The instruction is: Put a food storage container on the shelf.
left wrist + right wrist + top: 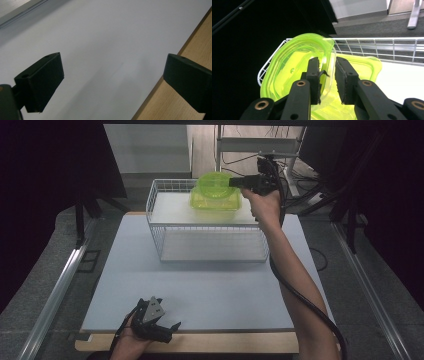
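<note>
Grey table mat (200, 290) on wood, dark curtained room around.

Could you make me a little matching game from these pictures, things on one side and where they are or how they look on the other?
Things:
1. green lid
2. green container
3. left gripper
4. wire rack

States:
A. white, stands on the table
B. pinched at its rim by the right gripper
C. open, low at the table's near edge
D. sits on the rack's top shelf

Pairs: 1-B, 2-D, 3-C, 4-A
</note>
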Action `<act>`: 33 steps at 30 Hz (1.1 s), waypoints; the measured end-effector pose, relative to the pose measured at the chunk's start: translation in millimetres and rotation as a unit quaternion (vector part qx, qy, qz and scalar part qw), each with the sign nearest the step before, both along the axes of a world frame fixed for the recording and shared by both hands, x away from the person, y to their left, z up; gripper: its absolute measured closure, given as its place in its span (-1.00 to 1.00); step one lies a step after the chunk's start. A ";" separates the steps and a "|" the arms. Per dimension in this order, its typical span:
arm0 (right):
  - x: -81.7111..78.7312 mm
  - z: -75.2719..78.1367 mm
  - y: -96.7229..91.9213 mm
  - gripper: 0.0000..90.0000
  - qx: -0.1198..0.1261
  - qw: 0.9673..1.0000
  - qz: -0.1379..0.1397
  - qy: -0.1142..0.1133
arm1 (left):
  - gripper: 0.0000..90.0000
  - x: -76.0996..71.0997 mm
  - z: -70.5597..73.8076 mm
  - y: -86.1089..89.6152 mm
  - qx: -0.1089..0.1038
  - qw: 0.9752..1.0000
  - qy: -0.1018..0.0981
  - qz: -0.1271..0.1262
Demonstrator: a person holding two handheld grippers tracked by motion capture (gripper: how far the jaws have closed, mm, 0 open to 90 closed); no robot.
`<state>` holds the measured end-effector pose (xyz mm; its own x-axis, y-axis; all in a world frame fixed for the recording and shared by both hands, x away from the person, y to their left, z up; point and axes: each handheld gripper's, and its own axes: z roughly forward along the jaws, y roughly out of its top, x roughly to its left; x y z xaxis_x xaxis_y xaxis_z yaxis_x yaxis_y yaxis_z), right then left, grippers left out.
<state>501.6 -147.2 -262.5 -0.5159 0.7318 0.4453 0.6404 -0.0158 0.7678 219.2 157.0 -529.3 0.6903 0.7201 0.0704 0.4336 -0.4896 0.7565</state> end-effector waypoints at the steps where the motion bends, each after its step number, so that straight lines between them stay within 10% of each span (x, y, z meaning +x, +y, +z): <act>1: 0.4 0.0 0.8 0.57 -0.004 1.000 -0.003 0.000 | -0.93 0.0 -0.1 0.0 0.000 1.000 0.000 0.000; 33: -38.5 -8.5 -21.7 0.42 -0.043 0.996 0.045 -0.064 | -0.93 0.0 -0.5 -1.3 0.002 1.000 0.000 0.001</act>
